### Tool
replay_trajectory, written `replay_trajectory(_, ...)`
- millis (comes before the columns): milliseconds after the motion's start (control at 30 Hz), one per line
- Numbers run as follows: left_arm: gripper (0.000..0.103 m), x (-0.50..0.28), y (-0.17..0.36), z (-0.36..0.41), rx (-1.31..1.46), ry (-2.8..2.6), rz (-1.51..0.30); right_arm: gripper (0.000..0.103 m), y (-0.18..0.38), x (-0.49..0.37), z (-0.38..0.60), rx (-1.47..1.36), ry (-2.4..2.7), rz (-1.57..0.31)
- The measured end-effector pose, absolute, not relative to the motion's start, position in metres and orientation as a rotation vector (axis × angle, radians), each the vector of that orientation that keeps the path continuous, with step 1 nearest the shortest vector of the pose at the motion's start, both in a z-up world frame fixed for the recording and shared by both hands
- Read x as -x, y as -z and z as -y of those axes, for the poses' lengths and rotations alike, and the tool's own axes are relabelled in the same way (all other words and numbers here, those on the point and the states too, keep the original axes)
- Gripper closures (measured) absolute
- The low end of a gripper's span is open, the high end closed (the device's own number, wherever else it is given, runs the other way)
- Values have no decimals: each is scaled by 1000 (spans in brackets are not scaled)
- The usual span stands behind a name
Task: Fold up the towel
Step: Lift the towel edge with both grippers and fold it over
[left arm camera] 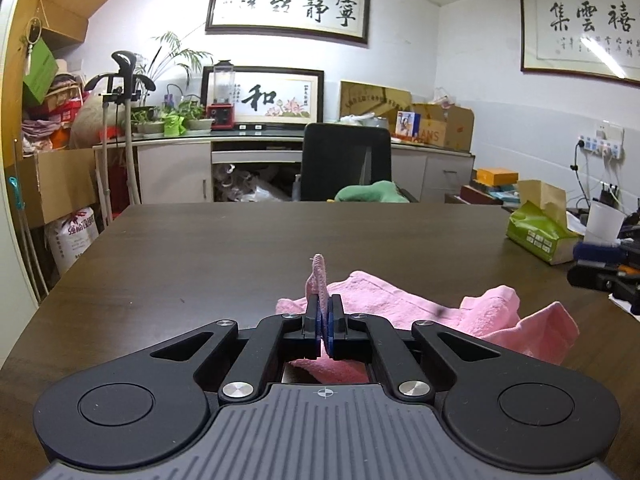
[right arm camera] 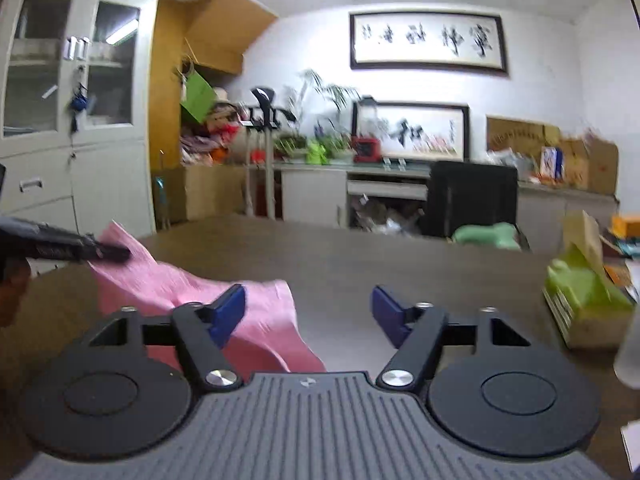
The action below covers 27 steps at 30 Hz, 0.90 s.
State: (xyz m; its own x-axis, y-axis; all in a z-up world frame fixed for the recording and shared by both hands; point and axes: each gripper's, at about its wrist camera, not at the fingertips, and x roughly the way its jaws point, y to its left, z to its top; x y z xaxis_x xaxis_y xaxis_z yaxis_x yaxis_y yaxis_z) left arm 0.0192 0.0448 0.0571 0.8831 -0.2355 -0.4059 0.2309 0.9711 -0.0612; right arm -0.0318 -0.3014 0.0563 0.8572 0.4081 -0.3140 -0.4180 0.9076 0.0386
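Left wrist view: the left gripper (left arm camera: 324,312) has its fingers (left arm camera: 310,316) pressed together on a corner of the one pink towel (left arm camera: 400,304), and a tip of cloth stands up just past them. The rest of the towel lies crumpled on the dark wood surface (left arm camera: 200,264), spreading to the right of the fingers. Far right of them sits one green tissue pack (left arm camera: 538,232); its print is too small to read. Beyond the surface stands one black chair (left arm camera: 346,160). Three framed calligraphy pieces hang or lean on the walls: the long one (left arm camera: 288,8) reads 寧靜 with two more cursive characters, the lower one (left arm camera: 264,96) shows a large 和 beside lotus flowers, and the right one (left arm camera: 584,28) reads 禧雲集. A carton (left arm camera: 440,128) behind the chair shows the letters "ANS".

Right wrist view, blurred: the right gripper (right arm camera: 308,312) has its two blue fingers (right arm camera: 228,312) wide apart, holding nothing. The towel (right arm camera: 264,320) lies behind the left-side finger, one corner lifted by the left gripper (right arm camera: 116,254) at far left. The tissue pack (right arm camera: 584,296) sits to the right.
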Motion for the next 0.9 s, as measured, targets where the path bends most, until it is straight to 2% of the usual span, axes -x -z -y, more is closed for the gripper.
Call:
replay_trajectory(300, 101, -28, -54, -62, 40, 195, -462, 45, -29, 34, 271, 134, -472, -456)
replay_trajectory(367, 101, -31, -54, -67, 51, 186, -472, 54, -32, 41, 262, 136, -483, -473)
replay_trajectory(400, 101, -31, -54, -68, 56, 182, -475, 64, -34, 44, 257, 142, -482, -480)
replay_trajectory(467, 101, -32, -54, -70, 65, 181, -479, 72, -35, 45, 247, 173, -457, -487)
replay_trajectory(533, 100, -33, -54, -71, 70, 180, -478, 89, -35, 46, 235, 204, -437, -495)
replay_trajectory(633, 100, -34, -52, -76, 92, 174, -485, 99, -36, 53, 221, 243, -383, -482)
replay_trajectory(900, 101, -23, -56, -88, 165, 214, -442, 100, -45, 105, 186, 398, -163, -330)
